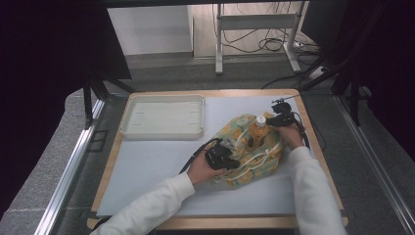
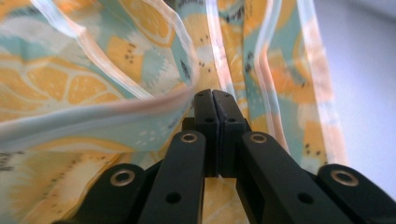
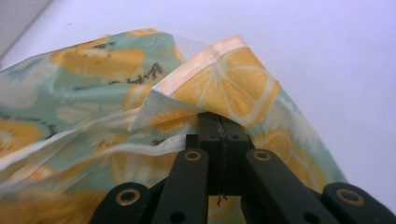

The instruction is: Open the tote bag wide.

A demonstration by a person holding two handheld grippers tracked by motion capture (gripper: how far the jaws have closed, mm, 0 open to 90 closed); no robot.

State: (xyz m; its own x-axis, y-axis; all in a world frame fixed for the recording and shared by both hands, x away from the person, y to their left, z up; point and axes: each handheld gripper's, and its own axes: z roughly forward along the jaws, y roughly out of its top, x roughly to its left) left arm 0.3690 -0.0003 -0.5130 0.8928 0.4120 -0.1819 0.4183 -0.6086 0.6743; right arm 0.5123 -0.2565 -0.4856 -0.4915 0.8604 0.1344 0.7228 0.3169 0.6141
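Note:
A soft bag (image 1: 247, 169) printed with orange slices on pale green lies at the right middle of the mat, its mouth held apart. An orange bottle (image 1: 259, 131) with a white cap stands upright inside it. My left gripper (image 1: 226, 150) is at the bag's near-left rim. In the left gripper view its jaws (image 2: 212, 99) are shut on the pale rim band of the bag (image 2: 93, 116). My right gripper (image 1: 274, 122) is at the far-right rim beside the bottle. In the right gripper view its jaws (image 3: 217, 122) are shut under a folded corner of the bag (image 3: 224, 88).
A shallow white tray (image 1: 128, 116) sits at the back left of the pale mat (image 1: 151, 171). The wooden table edge (image 1: 317, 142) runs close to the right of the bag. Metal rails flank the table on both sides.

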